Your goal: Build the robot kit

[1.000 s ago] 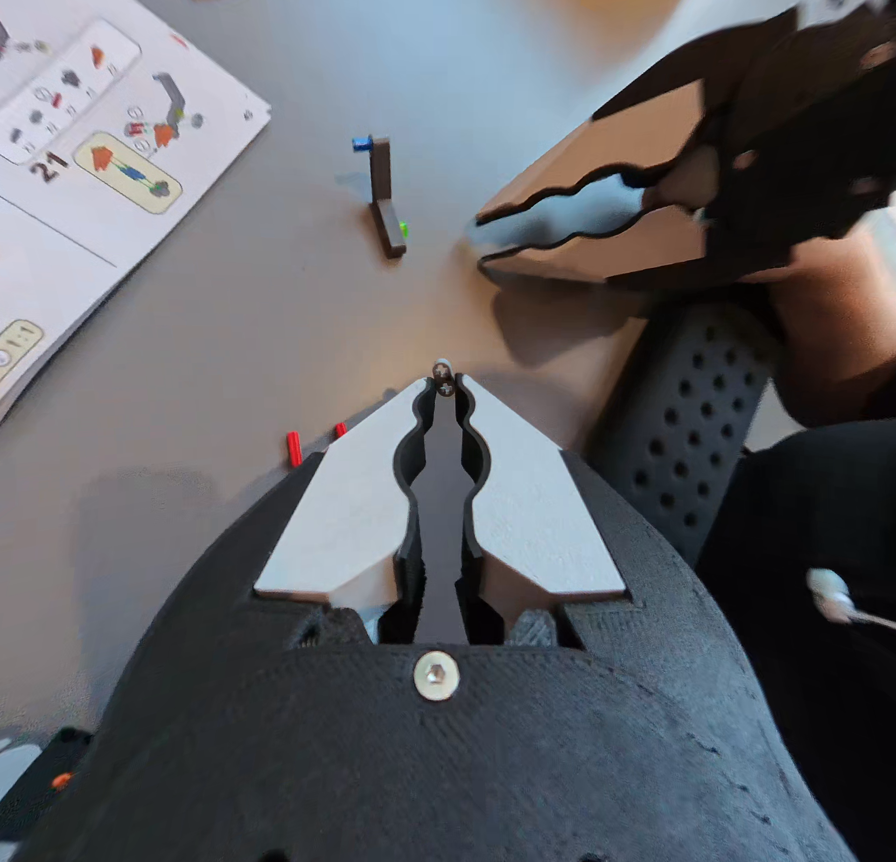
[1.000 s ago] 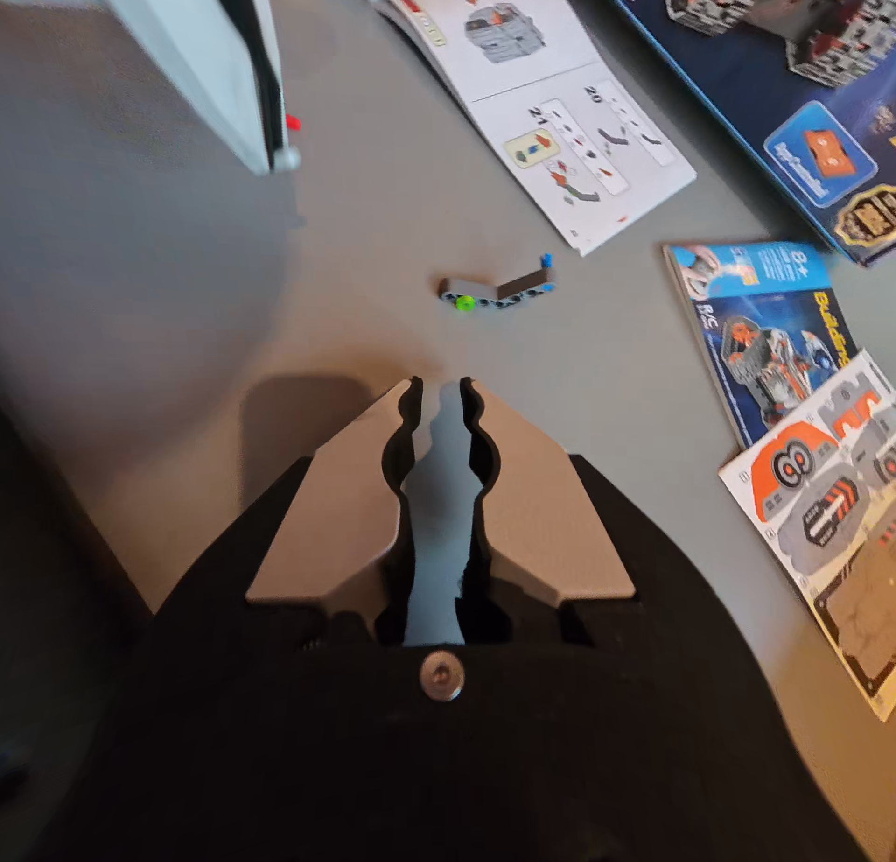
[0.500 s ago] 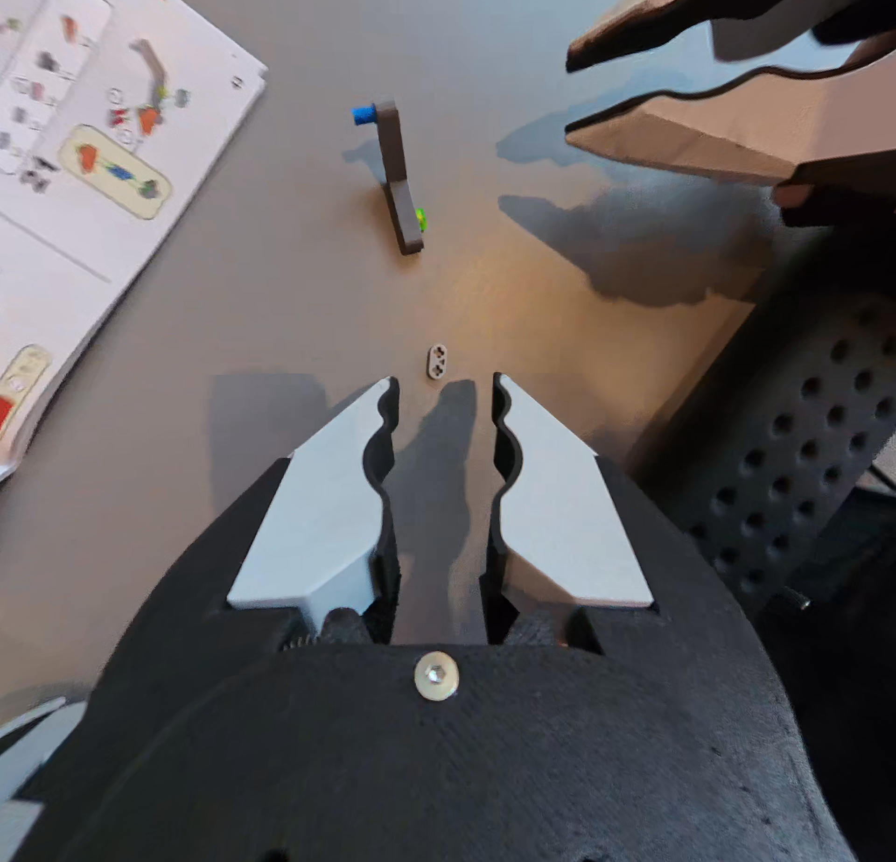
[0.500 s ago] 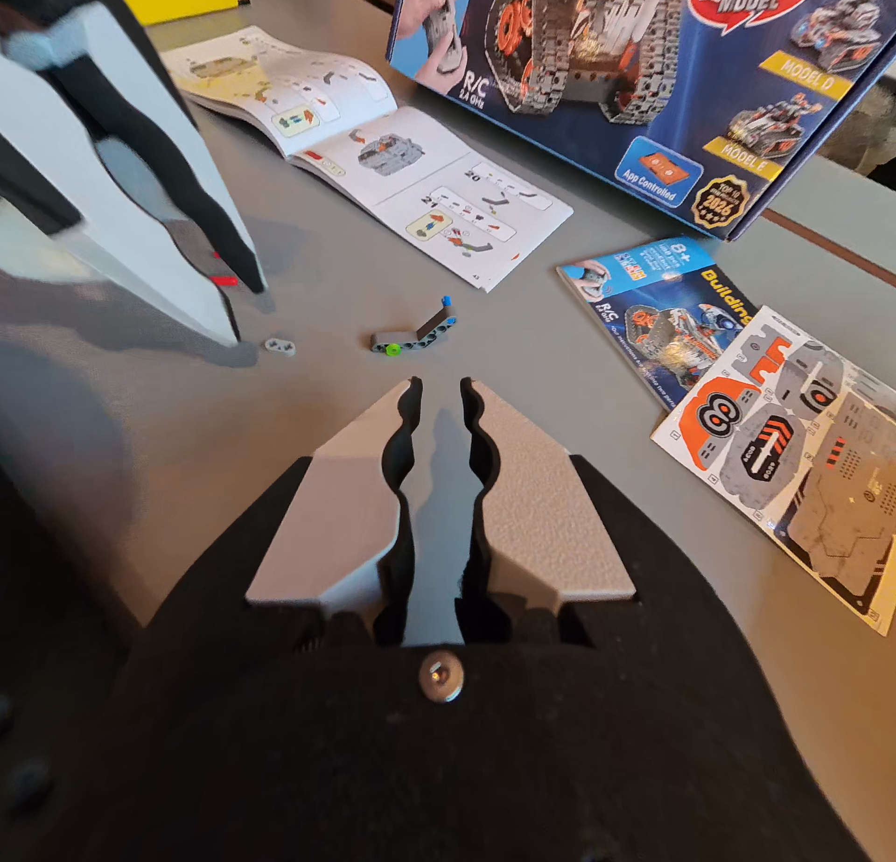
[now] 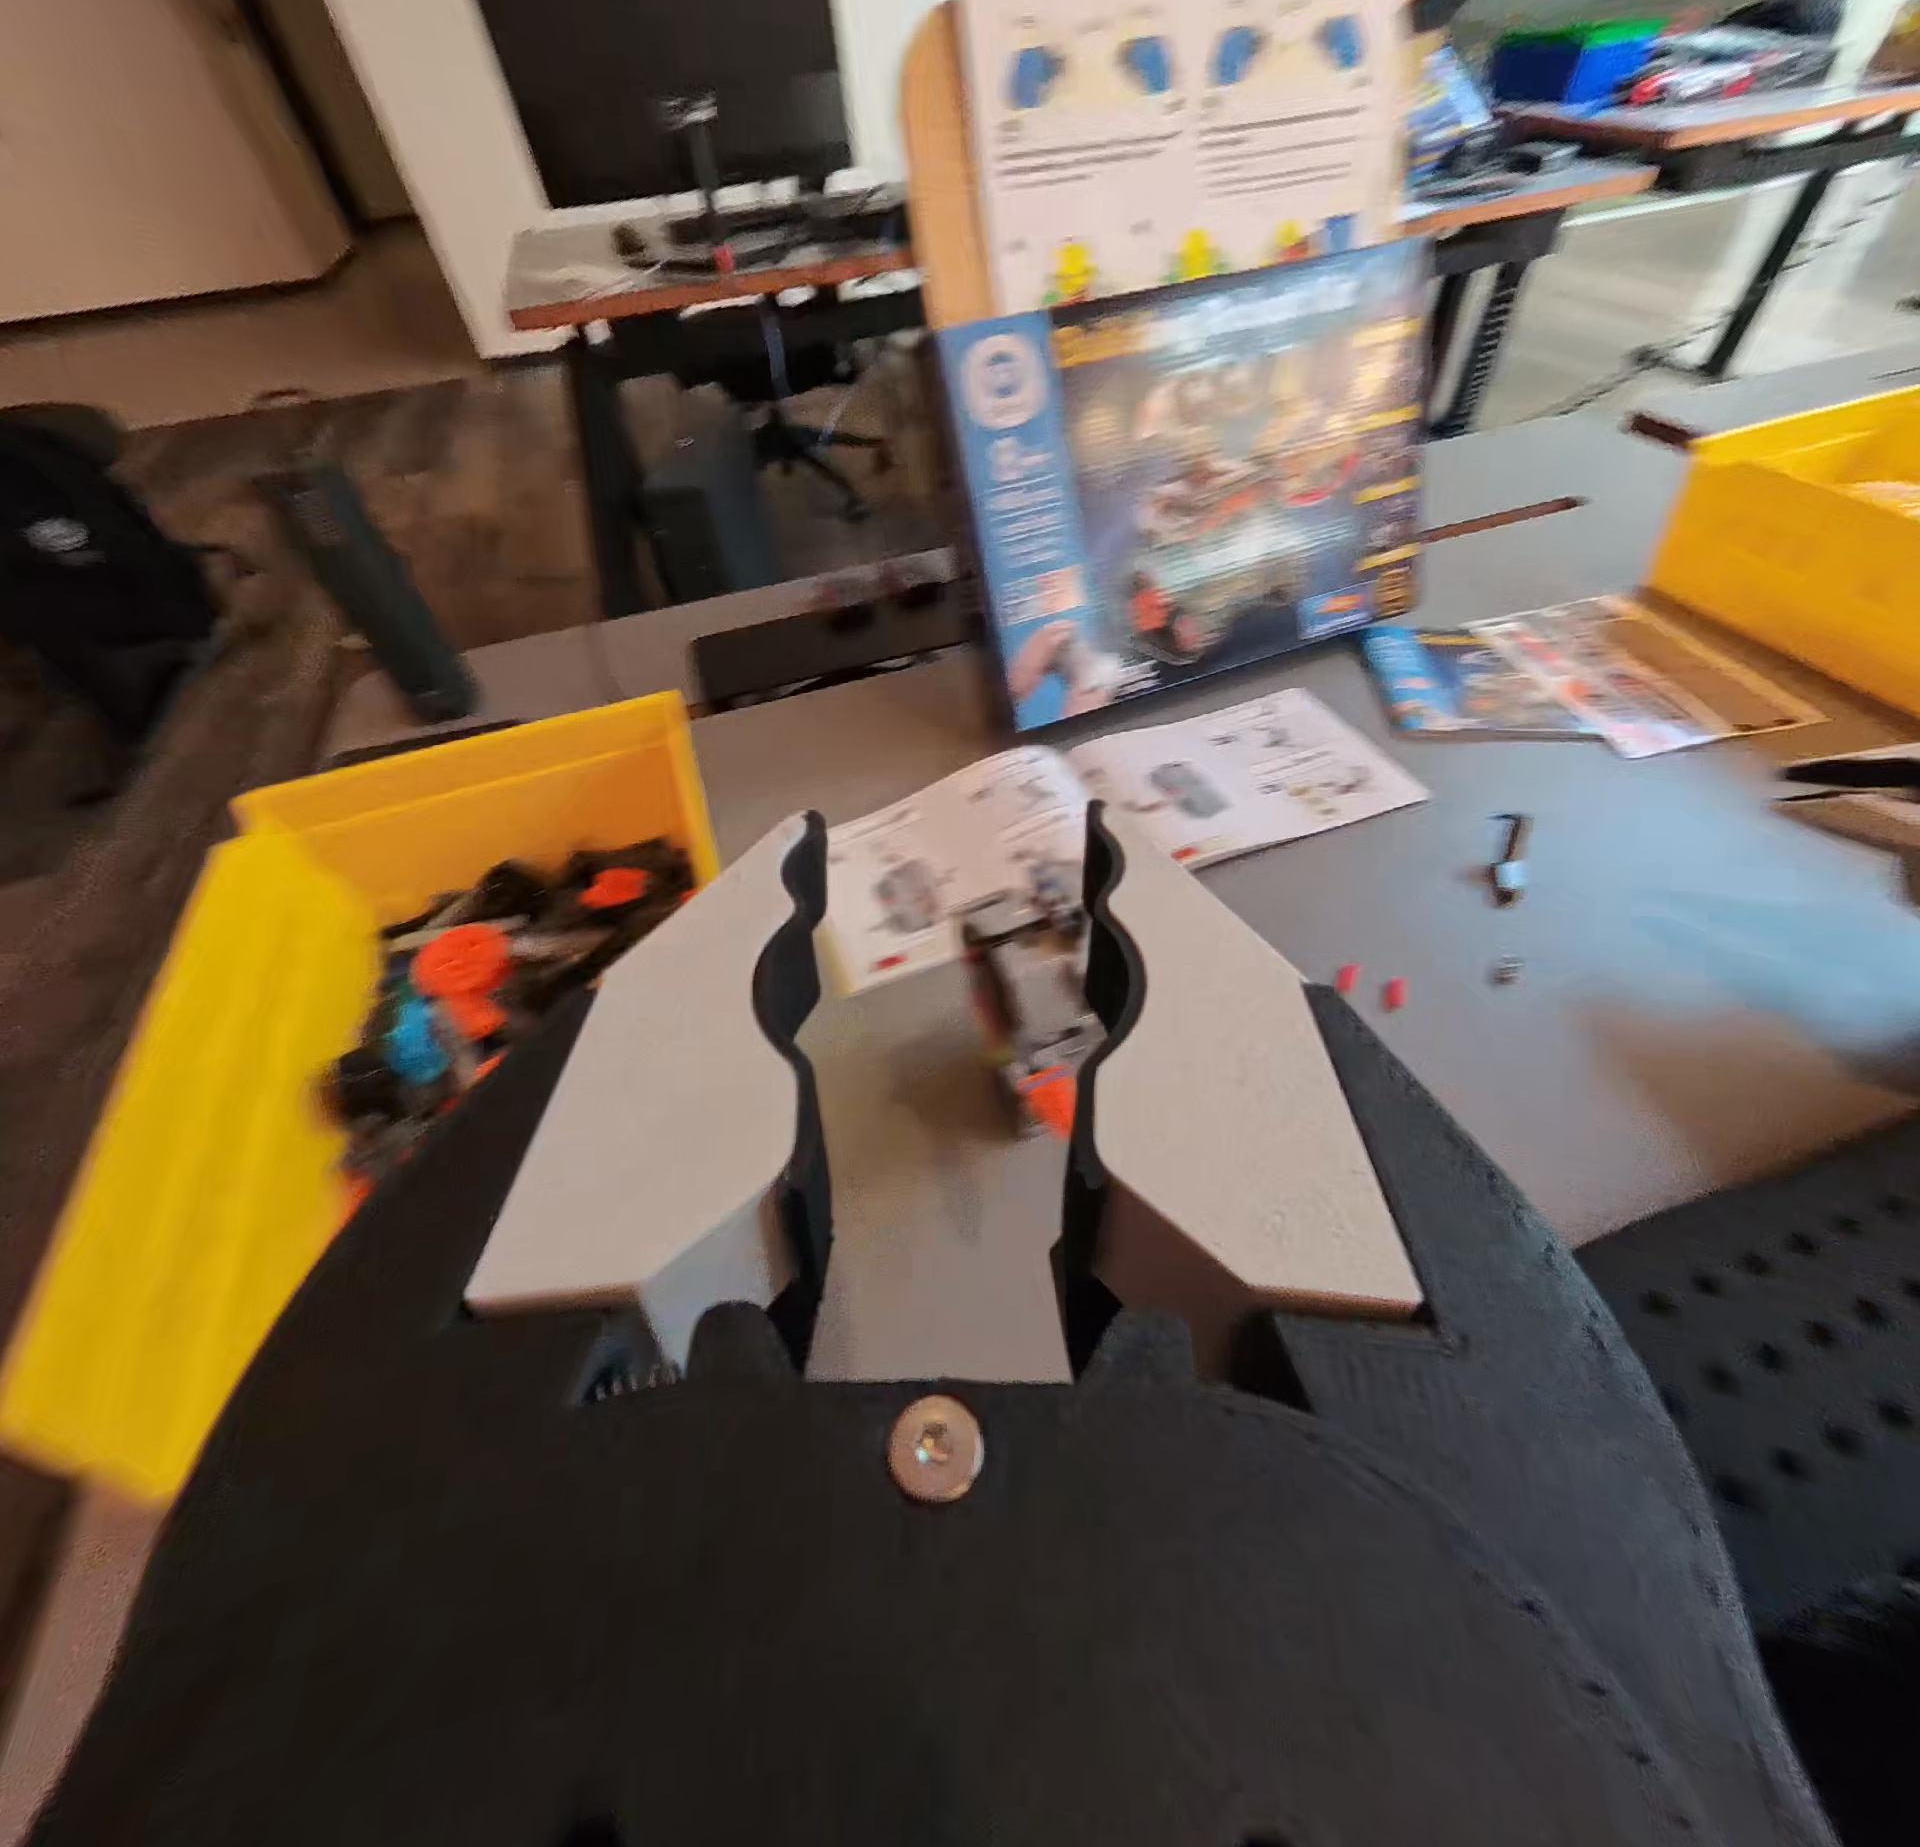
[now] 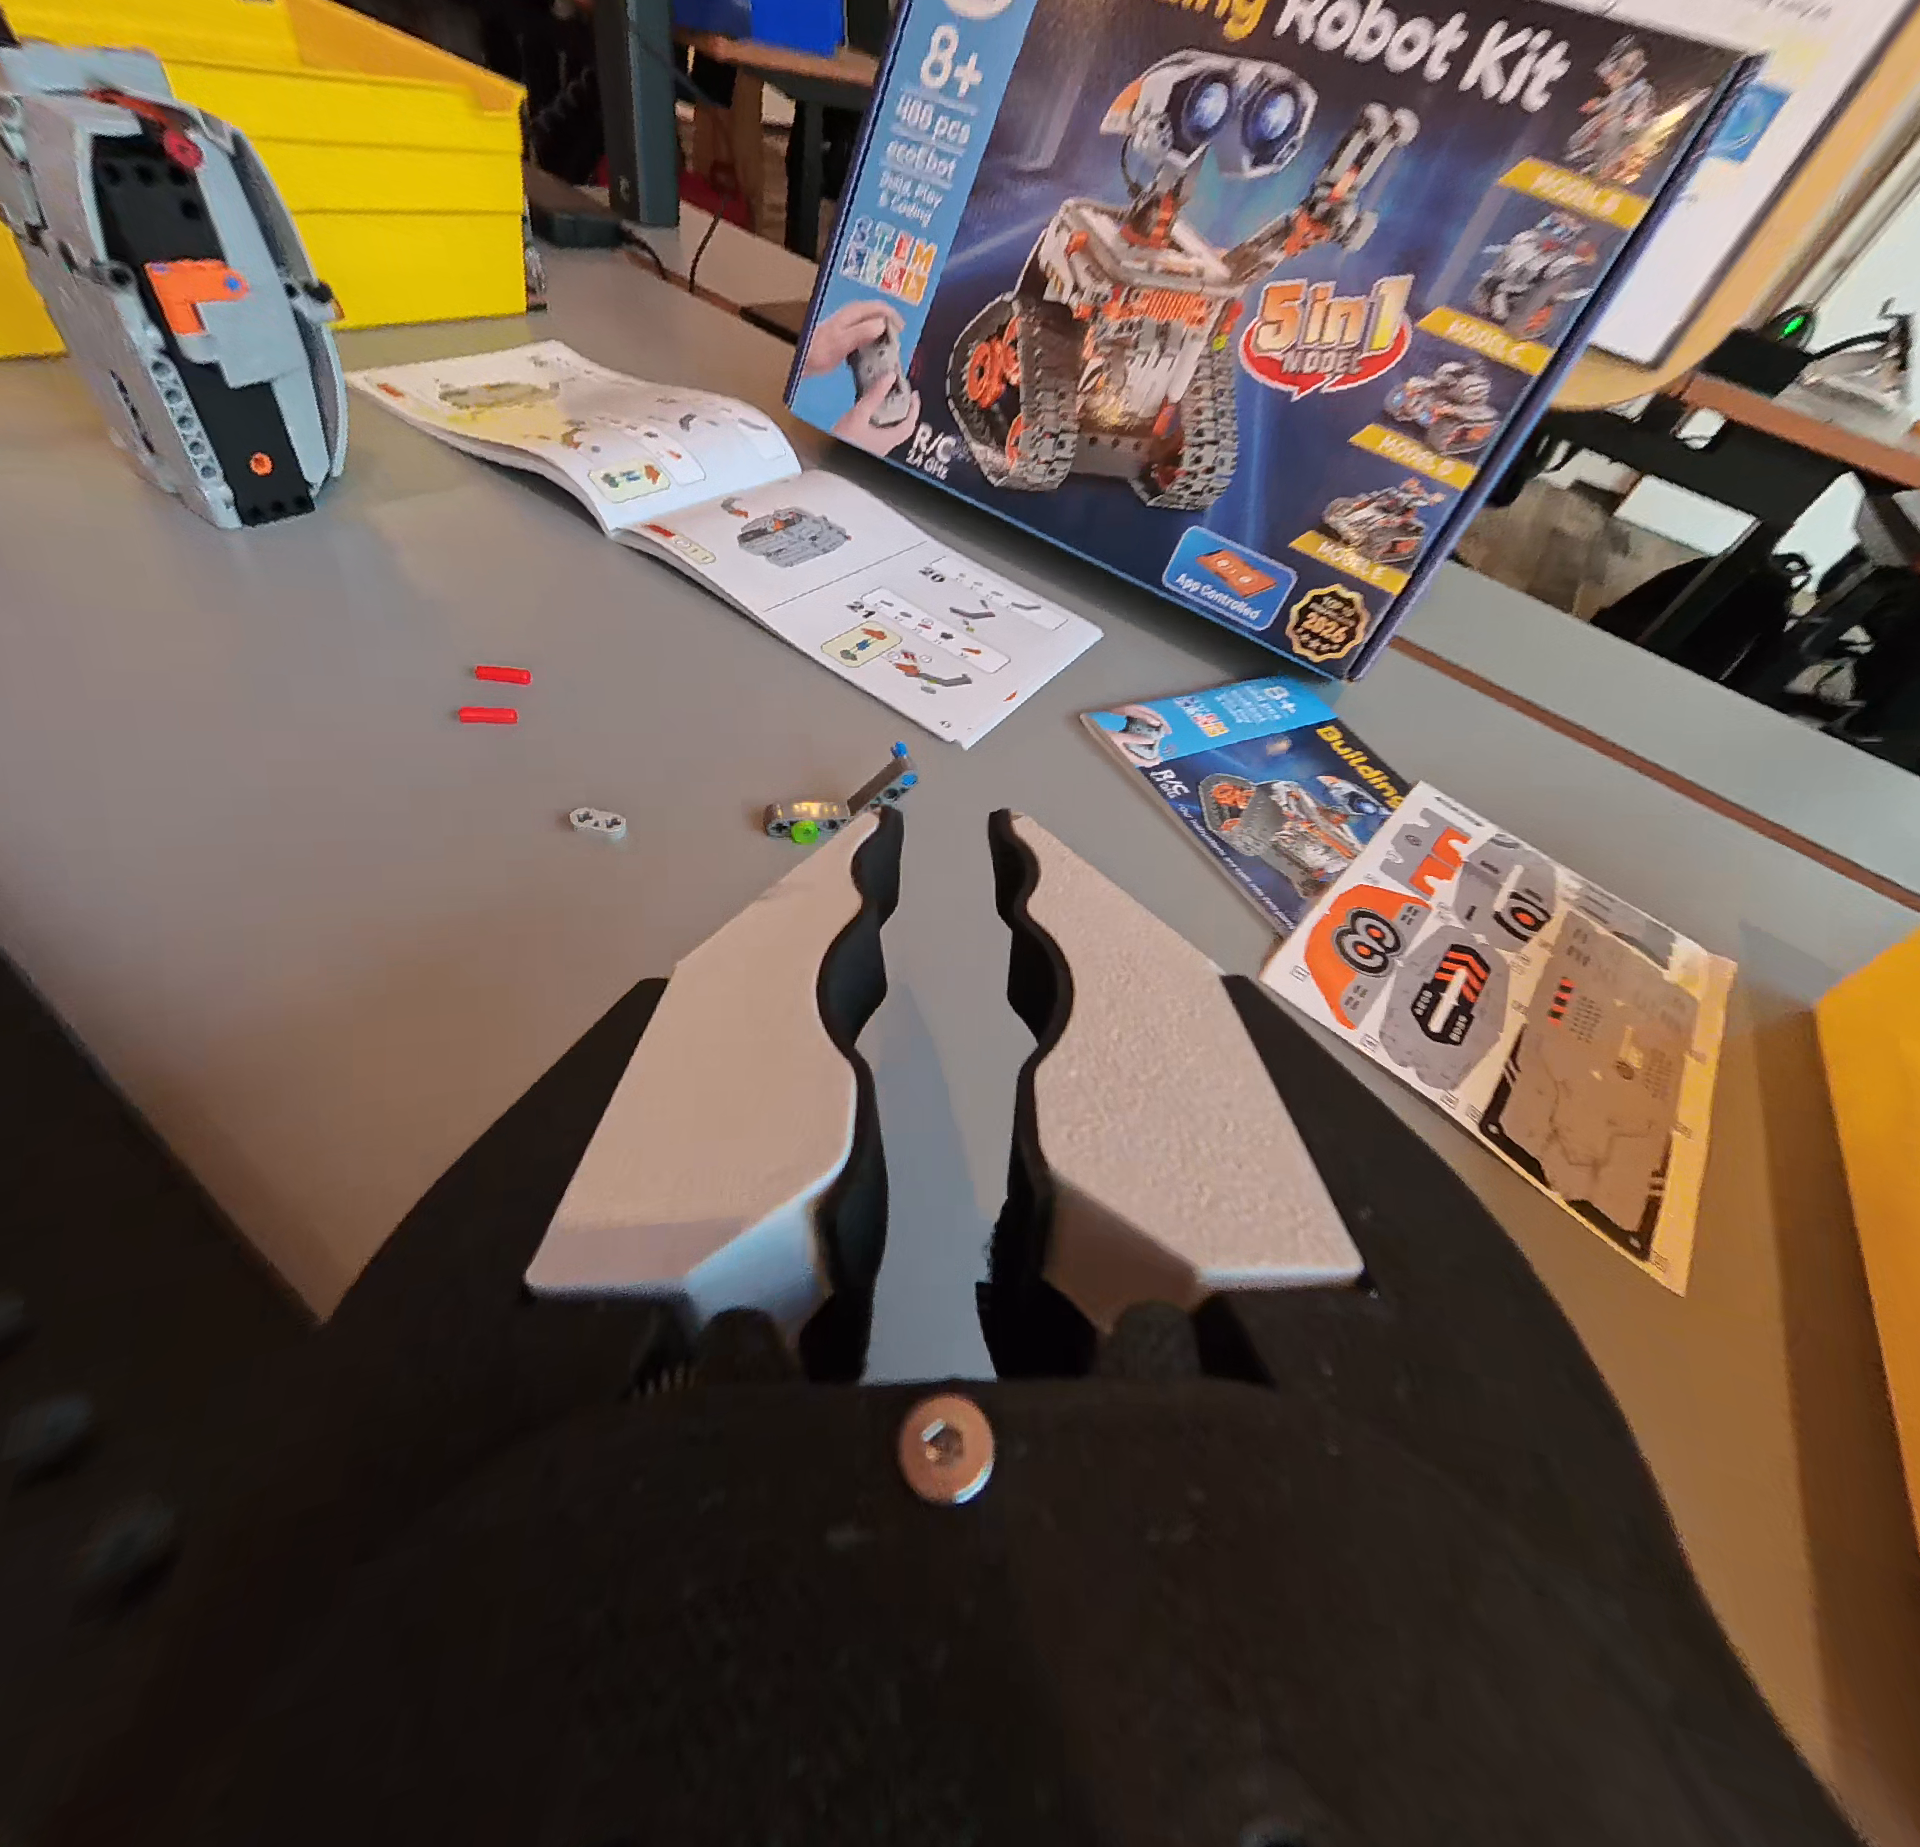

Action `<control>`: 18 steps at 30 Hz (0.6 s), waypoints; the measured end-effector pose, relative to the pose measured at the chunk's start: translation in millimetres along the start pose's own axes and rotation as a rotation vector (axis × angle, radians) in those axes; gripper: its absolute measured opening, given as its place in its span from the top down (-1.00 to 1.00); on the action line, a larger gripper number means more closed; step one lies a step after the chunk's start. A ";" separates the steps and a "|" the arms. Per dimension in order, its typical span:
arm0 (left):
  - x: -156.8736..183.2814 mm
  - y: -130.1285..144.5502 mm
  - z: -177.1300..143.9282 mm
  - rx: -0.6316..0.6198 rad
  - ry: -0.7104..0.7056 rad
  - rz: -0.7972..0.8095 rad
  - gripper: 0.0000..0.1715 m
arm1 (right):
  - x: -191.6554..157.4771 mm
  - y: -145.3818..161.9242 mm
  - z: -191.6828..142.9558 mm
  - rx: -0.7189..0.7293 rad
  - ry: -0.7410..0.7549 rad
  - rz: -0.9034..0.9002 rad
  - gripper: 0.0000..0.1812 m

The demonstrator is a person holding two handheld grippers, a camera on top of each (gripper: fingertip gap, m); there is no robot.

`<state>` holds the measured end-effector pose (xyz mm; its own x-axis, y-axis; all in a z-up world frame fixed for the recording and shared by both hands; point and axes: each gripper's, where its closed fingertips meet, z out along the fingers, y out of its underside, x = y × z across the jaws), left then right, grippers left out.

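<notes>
Fingers, left gripper (image 5: pixel 951 841): spread wide, nothing between them; raised above the tabletop (image 5: pixel 1558 1091) and aimed at the half-built model (image 5: pixel 1023 1008), which stands just past their tips. This view is smeared by motion.
Fingers, right gripper (image 6: pixel 943 821): parted by a narrow gap, holding nothing; low over the tabletop, tips just beside the bent grey beam (image 6: pixel 836 805).
Bent grey beam: lies flat, a green pin at one end, blue pins at the other.
Small grey link (image 6: pixel 598 821): lies loose on bare tabletop, left of the beam and apart from it.
Red pins (image 6: pixel 496 694): two, side by side, between the link and the model.
Yellow bin (image 5: pixel 208 1018): full of loose parts, just left of the left gripper.
Open booklet (image 6: pixel 748 530): flat behind the small parts; kit box (image 6: pixel 1247 270) upright behind it; sticker sheet (image 6: pixel 1496 1018) and leaflet (image 6: pixel 1247 789) to the right.
Risk, small parts: link and pins are light and unrestrained; a low sweep by either gripper would likely scatter them or push them off the edge.
Risk, model: it stands tall and narrow; a sideways knock from a finger could tip it.
Risk, grip: the right gap looks narrow for the beam's bend; a poor approach may flick it away.
</notes>
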<state>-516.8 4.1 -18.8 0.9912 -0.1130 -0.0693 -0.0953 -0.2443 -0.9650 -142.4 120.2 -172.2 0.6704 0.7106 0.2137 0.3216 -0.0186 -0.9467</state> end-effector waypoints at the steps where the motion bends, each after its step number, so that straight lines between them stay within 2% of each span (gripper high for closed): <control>1: -24.5 3.5 -5.2 -0.037 -0.030 0.000 0.38 | 2.8 -1.5 -5.4 0.022 0.019 0.004 0.81; 4: -73.3 26.2 -3.3 -0.223 -0.009 0.016 0.16 | 7.7 -2.2 -15.9 0.059 0.048 0.021 0.82; 7: -107.3 57.7 18.1 -0.463 0.039 0.064 0.29 | 10.5 -5.5 -18.5 0.083 0.069 0.019 0.82; 10: -145.3 87.2 45.0 -0.685 0.030 0.110 0.37 | 9.7 1.3 -12.7 0.038 0.072 -0.001 0.83; 15: -174.3 116.7 96.7 -0.850 0.096 0.090 0.38 | 10.7 8.3 -6.1 -0.030 0.124 -0.106 0.86; 18: -182.1 128.4 127.5 -0.909 0.137 0.093 0.36 | 8.1 -0.5 -8.6 0.003 0.159 -0.191 0.90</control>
<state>-697.8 116.1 -162.4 0.9618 -0.2691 -0.0505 -0.2675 -0.8839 -0.3836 -131.4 120.0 -168.0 0.6944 0.5816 0.4238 0.4508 0.1076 -0.8861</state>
